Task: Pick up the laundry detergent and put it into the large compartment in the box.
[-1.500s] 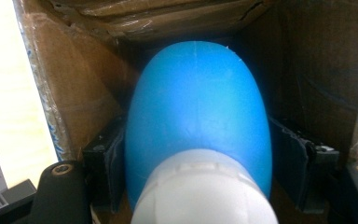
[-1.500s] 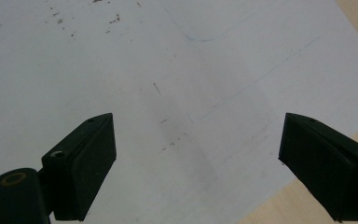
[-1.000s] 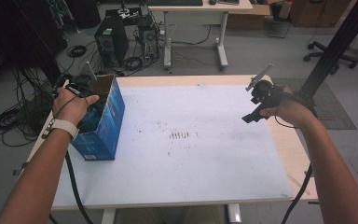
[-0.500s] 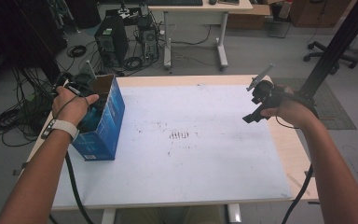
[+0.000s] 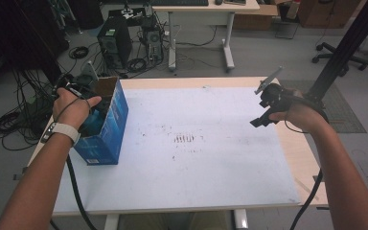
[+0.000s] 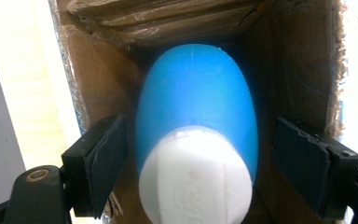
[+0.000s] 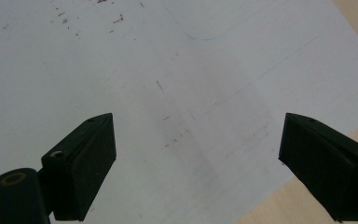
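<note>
Blue bottle [image 6: 196, 107] sits inside the cardboard box [image 5: 106, 125], left gripper [image 6: 200, 154] jaws just opened clear of it, withdrawal remaining; right gripper [image 7: 198, 163] idles wide, empty, above table [image 5: 211, 163].

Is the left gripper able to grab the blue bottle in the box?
Probably yes: the left gripper already straddles the blue bottle inside the box; its jaws have just been opening, nothing between.

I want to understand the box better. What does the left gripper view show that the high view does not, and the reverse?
The left gripper view looks inside the box: a blue bottle with a white cap lies between the jaws, which have just been opening, pads apart from it. The high view adds the right gripper over the table. Both share the blue cardboard box and the left gripper.
</note>
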`<action>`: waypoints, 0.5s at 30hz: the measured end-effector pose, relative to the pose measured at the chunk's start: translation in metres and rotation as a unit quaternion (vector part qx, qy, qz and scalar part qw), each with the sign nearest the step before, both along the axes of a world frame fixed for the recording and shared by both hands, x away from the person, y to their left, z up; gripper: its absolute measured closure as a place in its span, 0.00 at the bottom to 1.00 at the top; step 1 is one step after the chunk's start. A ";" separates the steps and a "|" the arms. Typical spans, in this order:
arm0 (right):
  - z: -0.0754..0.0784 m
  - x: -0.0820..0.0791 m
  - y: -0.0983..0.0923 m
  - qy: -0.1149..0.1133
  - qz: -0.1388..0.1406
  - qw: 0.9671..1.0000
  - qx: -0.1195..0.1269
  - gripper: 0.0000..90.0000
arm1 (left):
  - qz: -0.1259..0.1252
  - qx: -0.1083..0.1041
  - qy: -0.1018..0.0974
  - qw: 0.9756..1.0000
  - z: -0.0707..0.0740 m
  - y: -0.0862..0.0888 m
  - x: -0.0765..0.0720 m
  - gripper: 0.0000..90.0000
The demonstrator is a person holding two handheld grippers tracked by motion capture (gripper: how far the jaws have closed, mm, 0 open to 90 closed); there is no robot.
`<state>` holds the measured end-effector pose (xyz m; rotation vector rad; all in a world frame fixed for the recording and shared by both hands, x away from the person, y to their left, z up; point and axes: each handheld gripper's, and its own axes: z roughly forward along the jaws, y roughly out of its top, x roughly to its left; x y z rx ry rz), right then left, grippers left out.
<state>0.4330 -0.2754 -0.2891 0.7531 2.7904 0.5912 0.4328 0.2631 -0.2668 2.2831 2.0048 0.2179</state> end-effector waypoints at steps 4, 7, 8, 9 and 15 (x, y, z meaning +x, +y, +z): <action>0.001 0.000 0.000 -0.001 0.000 1.000 0.001 0.12 | 0.001 -0.006 -0.003 1.000 0.002 0.000 -0.001 0.19; 0.001 0.000 0.000 -0.001 0.001 1.000 0.000 0.12 | 0.000 -0.004 -0.003 1.000 0.003 0.000 -0.001 0.18; 0.001 -0.001 0.001 -0.001 0.001 1.000 0.000 0.12 | -0.001 -0.005 -0.002 1.000 0.004 0.000 -0.002 0.18; 0.001 -0.001 0.001 -0.002 0.002 1.000 0.000 0.12 | -0.001 -0.005 -0.002 1.000 0.004 0.000 -0.002 0.18; 0.002 -0.002 0.000 -0.002 0.001 1.000 0.001 0.12 | -0.004 -0.012 -0.005 1.000 0.011 0.000 -0.003 0.16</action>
